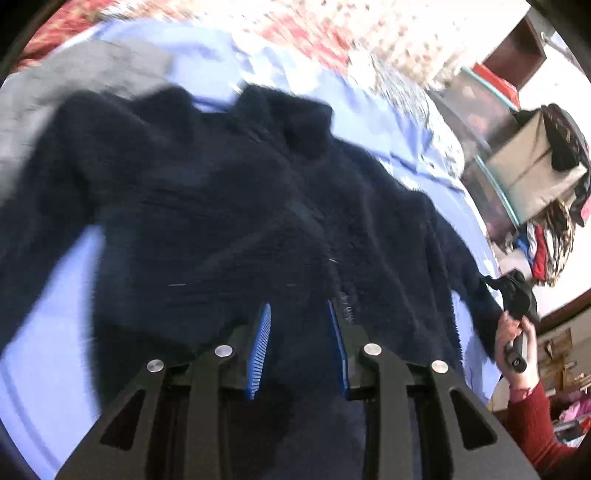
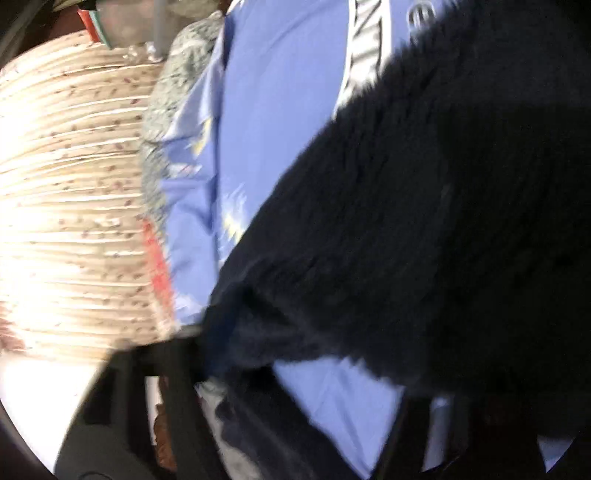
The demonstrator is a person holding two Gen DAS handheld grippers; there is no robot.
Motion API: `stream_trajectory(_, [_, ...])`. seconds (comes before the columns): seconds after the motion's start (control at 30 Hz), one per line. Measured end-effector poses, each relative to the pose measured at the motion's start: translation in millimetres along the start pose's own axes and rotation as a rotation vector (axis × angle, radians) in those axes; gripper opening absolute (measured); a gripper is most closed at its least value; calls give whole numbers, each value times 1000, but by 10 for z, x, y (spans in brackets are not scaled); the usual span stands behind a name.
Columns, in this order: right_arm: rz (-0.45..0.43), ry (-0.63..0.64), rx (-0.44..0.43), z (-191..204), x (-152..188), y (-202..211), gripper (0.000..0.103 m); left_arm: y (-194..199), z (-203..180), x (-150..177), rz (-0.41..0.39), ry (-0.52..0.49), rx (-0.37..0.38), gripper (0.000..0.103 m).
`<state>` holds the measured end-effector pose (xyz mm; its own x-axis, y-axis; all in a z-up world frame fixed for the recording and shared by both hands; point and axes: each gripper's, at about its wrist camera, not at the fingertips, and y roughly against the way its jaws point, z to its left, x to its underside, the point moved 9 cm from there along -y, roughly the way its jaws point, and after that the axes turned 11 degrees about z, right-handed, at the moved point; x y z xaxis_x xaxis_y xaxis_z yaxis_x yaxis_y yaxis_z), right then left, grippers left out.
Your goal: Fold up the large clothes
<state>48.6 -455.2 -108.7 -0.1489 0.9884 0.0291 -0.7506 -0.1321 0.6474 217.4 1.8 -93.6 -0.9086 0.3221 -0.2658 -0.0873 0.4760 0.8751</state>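
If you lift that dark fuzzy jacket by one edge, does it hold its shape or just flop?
Probably flops: the jacket lies spread in soft folds on the blue sheet, with no stiff parts showing. Its thick pile suggests some bulk, so it may sag heavily. The fuzzy surface likely grips the left gripper pads rather than slipping.

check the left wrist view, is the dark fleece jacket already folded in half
No, the dark fleece jacket lies spread on the blue sheet, both sleeves out.

Light blue bedsheet [image 1: 55,295], floral quilt [image 1: 332,33] beyond it, grey cloth [image 1: 92,70], cluttered clothes pile [image 1: 550,251] at the side.
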Motion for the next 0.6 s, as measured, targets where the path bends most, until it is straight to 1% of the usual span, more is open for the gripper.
stream_trajectory(0.03, [-70, 93, 46, 78, -162, 162, 8, -145, -45, -25, 11, -11, -10, 53])
stream_trajectory(0.07, [-217, 281, 151, 311, -300, 417, 7, -330, -94, -41, 27, -34, -38, 53])
stream_trajectory(0.1, [-335, 438, 247, 557, -348, 635, 7, -473, -113, -33, 39, -61, -80, 53])
stream_trajectory(0.13, [-342, 468, 247, 621, -382, 699, 7, -577, -99, -25, 49, -79, -114, 53])
stream_trajectory(0.17, [-308, 466, 205, 664, -412, 727, 8, -712, -57, 4, 67, -91, -151, 54])
stream_trajectory(0.2, [-269, 446, 185, 647, -421, 706, 8, -843, -10, 50, 88, -91, -167, 54])
stream_trajectory(0.23, [-249, 444, 196, 616, -389, 657, 11, -911, 12, 81, 80, -95, -167, 54])
stream_trajectory(0.27, [-234, 456, 220, 566, -330, 610, 14, -913, 12, 91, 46, -104, -167, 55])
stream_trajectory(0.3, [-217, 462, 241, 467, -285, 623, 30, -914, 0, 112, 22, -119, -178, 55])
stream_trajectory(0.33, [-205, 458, 250, 377, -315, 632, 56, -914, -12, 133, 8, -132, -192, 56])
stream_trajectory(0.37, [-195, 444, 236, 299, -233, 590, 65, -915, -29, 151, -4, -145, -209, 56])
stream_trajectory(0.4, [-179, 430, 199, 207, -157, 548, 71, -921, -47, 172, -15, -163, -232, 56])
stream_trajectory(0.43, [-144, 415, 170, 74, -109, 484, 71, -929, -60, 186, -20, -174, -247, 57])
stream_trajectory(0.47, [-110, 397, 154, -20, -241, 478, 72, -932, -70, 195, -22, -177, -255, 57])
stream_trajectory(0.5, [-82, 378, 142, -75, -178, 454, 72, -929, -72, 198, -22, -177, -257, 57])
stream_trajectory(0.53, [-44, 342, 105, -181, -53, 436, 73, -933, -84, 198, -22, -175, -256, 57])
stream_trajectory(0.6, [-19, 294, 55, -214, -60, 414, 73, -925, -93, 204, -23, -171, -244, 57])
